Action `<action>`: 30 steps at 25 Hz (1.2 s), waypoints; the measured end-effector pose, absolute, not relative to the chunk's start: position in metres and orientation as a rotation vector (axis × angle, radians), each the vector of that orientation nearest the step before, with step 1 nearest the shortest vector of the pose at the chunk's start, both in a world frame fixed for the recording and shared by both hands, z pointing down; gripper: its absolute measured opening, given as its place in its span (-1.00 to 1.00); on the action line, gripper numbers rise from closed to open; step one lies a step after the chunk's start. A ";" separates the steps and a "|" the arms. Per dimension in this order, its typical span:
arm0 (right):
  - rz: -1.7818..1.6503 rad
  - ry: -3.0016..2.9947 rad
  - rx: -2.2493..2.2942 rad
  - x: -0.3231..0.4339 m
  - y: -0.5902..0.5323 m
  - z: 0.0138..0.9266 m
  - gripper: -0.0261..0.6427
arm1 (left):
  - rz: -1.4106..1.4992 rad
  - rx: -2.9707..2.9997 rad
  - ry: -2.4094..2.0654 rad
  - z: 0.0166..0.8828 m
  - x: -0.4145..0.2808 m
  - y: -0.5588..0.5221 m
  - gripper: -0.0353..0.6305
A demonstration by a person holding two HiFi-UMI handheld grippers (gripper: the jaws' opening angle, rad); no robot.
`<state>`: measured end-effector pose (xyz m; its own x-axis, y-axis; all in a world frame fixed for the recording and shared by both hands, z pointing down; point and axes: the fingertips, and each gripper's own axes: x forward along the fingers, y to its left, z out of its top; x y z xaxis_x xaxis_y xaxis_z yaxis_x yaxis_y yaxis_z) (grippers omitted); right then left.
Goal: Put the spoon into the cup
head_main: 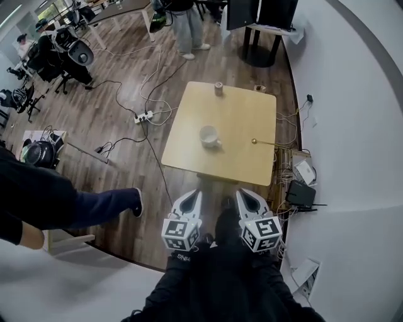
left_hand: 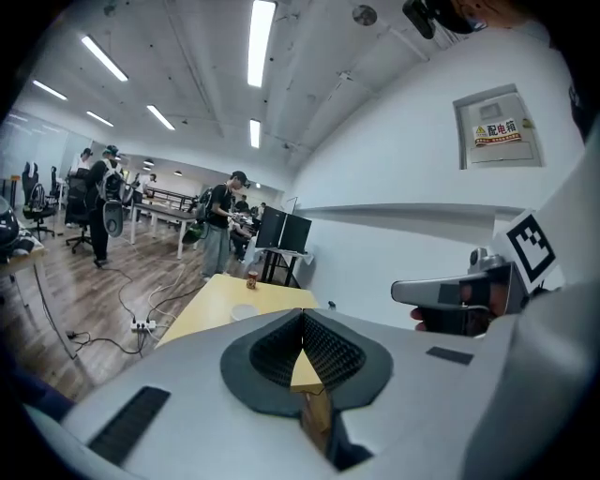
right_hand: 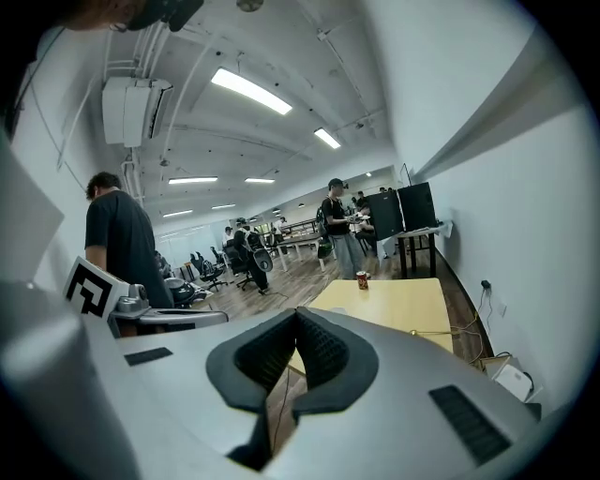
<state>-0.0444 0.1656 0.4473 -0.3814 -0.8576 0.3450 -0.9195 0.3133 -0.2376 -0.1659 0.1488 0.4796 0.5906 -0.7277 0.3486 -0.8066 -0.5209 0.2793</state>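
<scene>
Jaws pressed together on both, nothing between them: left gripper (left_hand: 302,323), right gripper (right_hand: 295,328). Both hang off the table's (head_main: 239,113) 6 o'clock edge, probably staging. Spoon (head_main: 264,143) lies flat at the cup's (head_main: 209,136) 3 o'clock, well apart from it. Right gripper looks better placed for the pick.

Open-plan office workspace.
Desks (head_main: 119,9), office chairs (left_hand: 37,211), monitors (left_hand: 284,230), ceiling strip lights (left_hand: 262,42), power strip (head_main: 144,116) on wood floor (head_main: 113,69).
</scene>
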 end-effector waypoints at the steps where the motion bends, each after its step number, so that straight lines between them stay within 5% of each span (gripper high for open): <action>1: 0.605 -2.416 1.646 -0.038 0.153 0.449 -0.86 | 0.266 2.403 -1.236 0.482 -0.161 0.136 -0.79; 30: 0.959 -2.152 1.738 0.191 -0.025 0.589 -0.86 | 0.521 2.384 -1.039 0.586 0.046 -0.054 -0.79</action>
